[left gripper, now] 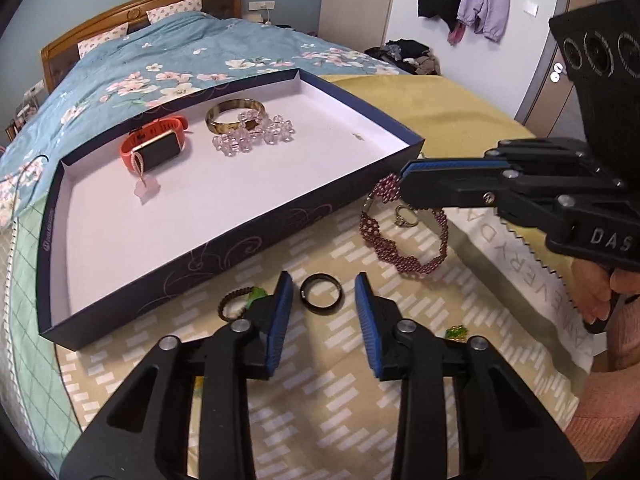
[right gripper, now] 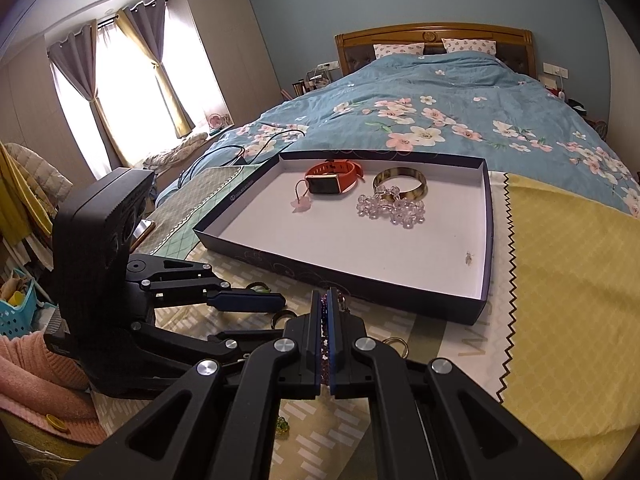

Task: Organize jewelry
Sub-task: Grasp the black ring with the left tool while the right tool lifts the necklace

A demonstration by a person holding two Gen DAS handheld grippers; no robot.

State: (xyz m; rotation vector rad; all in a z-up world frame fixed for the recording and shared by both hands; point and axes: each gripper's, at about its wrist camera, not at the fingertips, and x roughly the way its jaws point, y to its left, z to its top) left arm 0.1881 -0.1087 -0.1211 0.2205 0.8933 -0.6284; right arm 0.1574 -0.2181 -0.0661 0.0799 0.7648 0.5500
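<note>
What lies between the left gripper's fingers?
A black ring on the patterned cloth, just beyond the open left gripper, untouched; the left wrist view shows it.

The right gripper (left gripper: 404, 184) carries the raised letters "DAS" on its black body; the white cloth (left gripper: 516, 264) beside it shows pale capitals, reversed in the left wrist view, too faint to read whole; the tray's (left gripper: 50, 236) wall logo is illegible.

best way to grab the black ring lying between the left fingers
The black ring lies flat on the cloth, so come straight down from above with the open left gripper and pinch across the band, one finger outside each side. Its low, thin rim offers little to hold from the side; a pinch across the full width looks safest.
</note>
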